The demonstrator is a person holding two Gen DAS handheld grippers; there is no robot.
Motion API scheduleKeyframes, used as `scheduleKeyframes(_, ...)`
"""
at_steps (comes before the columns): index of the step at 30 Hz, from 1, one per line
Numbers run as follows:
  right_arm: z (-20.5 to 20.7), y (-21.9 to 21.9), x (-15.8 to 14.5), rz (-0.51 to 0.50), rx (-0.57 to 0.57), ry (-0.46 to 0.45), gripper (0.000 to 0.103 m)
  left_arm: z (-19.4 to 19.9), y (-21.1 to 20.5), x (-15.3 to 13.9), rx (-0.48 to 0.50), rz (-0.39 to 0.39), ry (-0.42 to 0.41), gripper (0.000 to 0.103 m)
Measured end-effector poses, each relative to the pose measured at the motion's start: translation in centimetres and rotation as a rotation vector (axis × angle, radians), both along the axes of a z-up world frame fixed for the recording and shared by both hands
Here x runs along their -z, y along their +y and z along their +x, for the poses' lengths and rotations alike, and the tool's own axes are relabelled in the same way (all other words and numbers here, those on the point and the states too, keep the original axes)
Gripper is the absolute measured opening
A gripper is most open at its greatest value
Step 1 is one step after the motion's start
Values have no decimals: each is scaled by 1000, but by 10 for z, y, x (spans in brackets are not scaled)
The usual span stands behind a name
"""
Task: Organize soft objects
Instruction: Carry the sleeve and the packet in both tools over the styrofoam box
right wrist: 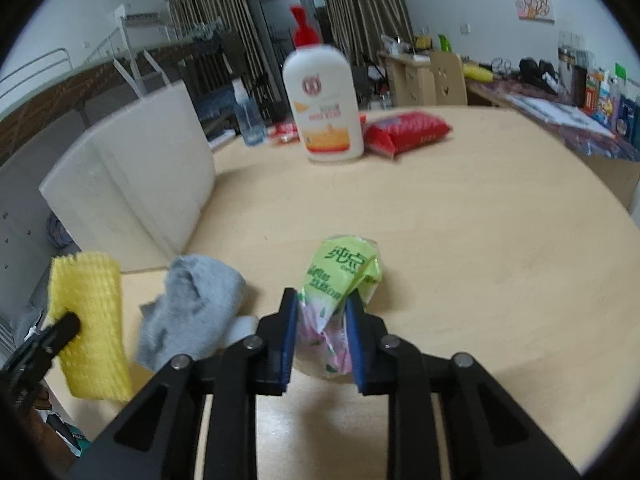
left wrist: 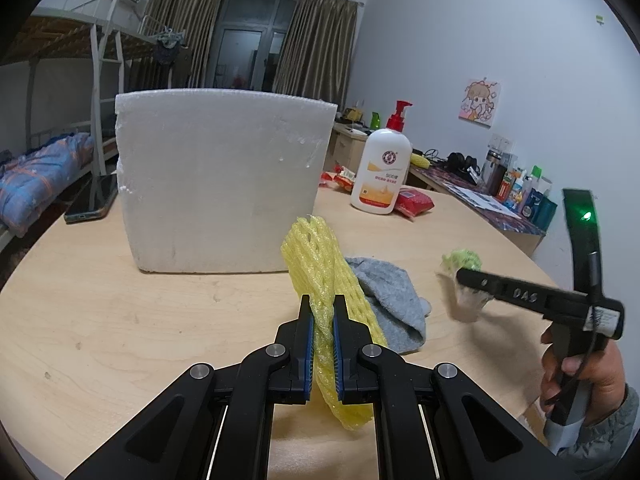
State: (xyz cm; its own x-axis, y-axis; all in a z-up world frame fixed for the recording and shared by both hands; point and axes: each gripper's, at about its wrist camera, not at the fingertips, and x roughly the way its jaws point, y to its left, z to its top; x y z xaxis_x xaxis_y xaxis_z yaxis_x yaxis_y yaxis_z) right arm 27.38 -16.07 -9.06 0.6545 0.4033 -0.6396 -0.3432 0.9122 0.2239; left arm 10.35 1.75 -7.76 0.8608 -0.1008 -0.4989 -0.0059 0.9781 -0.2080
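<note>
Your left hand-held gripper (left wrist: 323,320) is clamped on the yellow foam net (left wrist: 316,264), low centre. Your right hand-held gripper (right wrist: 322,316) pinches the crinkly green packet (right wrist: 344,272). Both are light and squashy; grip mid-body. The sock (right wrist: 192,304) lies limp on the surface (right wrist: 480,260).

White-walled room: curtained dark window (left wrist: 248,40), bunk bed (left wrist: 60,80) at left, cluttered desk (left wrist: 480,192) along right wall.
</note>
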Motion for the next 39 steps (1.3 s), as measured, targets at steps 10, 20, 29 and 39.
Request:
scheduleKeyframes(10,-21,-7,-24,27,-20,-72,27,-11,-8,-21,16,25,-57,8)
scheduleKeyframes(20,-45,-17,-45,49,-26,-158,27,-19,-19,-39,11,59,-83,8)
scheduleKeyframes(29,-58,-20,-53,52,-29,-198,27,-30,-27,-52,11,93,-126,8)
scheduleKeyframes(39,-76,-24,-67,62,-45,-247,27,-42,-31,-78,10,113,-192,8)
